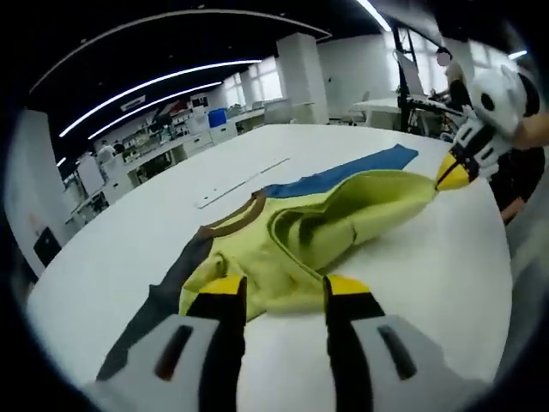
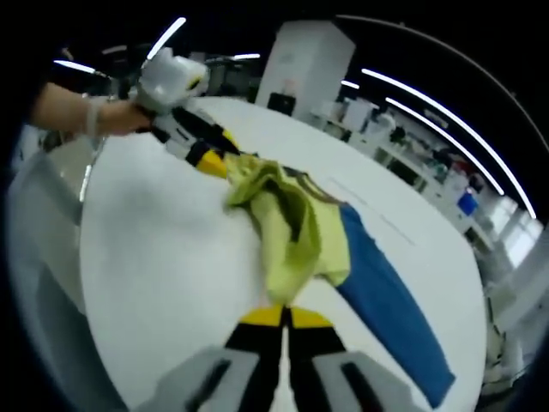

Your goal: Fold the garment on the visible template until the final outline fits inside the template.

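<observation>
While both claws hold it, the garment (image 1: 300,232) lies bunched on a white round surface (image 1: 429,283). It is a yellow-green top w/ a blue sleeve (image 1: 343,176) stretched flat away from the body, a dark grey sleeve (image 1: 154,313) on the opposite side, and a brown collar.

Left gripper view: the left claw (image 1: 283,292) sits at the garment's near edge, its 2 yellow tips spread w/ cloth between them; cannot tell if it really grips. The right claw (image 1: 452,174) comes in from the right, yellow tips pinching a lifted corner of yellow cloth.

Right gripper view: the right claw (image 2: 286,318) is clenched on the garment (image 2: 292,223) hem, jaws nearly together. The left claw (image 2: 210,160), held by a hand (image 2: 111,116), touches the far end of the cloth. Blue sleeve (image 2: 386,300) runs to the right.
</observation>
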Motion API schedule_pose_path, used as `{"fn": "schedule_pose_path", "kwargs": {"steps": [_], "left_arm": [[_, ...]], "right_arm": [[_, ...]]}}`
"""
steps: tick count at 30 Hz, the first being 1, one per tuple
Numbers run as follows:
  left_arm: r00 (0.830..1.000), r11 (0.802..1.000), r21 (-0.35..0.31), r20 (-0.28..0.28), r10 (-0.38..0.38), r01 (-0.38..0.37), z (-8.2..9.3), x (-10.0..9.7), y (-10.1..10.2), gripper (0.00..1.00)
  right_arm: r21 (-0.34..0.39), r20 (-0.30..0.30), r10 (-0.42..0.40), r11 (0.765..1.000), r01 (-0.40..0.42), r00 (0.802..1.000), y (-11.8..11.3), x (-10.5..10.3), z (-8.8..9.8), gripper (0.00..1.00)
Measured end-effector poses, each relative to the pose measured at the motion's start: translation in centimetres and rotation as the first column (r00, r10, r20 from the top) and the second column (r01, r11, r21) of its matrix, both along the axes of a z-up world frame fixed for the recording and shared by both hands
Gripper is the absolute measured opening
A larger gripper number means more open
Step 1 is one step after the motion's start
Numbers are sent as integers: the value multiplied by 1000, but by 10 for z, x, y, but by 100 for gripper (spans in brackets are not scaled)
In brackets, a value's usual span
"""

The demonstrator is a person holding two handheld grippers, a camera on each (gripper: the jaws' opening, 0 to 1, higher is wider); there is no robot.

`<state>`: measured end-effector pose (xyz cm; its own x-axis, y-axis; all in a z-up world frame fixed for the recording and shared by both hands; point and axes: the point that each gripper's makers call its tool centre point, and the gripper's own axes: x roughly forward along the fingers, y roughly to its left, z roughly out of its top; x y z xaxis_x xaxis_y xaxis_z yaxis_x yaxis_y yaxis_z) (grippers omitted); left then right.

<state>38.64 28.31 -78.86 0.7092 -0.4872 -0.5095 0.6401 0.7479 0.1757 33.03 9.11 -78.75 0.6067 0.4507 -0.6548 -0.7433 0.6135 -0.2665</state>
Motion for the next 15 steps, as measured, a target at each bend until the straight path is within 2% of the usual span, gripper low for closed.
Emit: {"fn": "schedule_pose_path", "kwargs": {"steps": [4,7,9,11,15], "left_arm": [[1000,997,66,0,-28,28,-18,-6,-7,27],[999,996,84,-17,-28,29,-28,-7,-15,26],[999,986,162,-4,-41,41,-36,-4,-14,28],[996,964,255,37,-83,71,-42,0,-14,27],[997,971,238,57,-53,38,-42,6,-17,24]], "right_arm": [[-1,1,0,1000,0,1000,0,1,0,0],[1,3,-2,1000,2,1000,-1,1,0,0],[3,3,-4,1000,4,1000,-1,1,0,0],[2,2,-5,1000,5,1000,-2,1,-1,0],[3,-1,-5,1000,5,1000,-2,0,-1,0]]}}
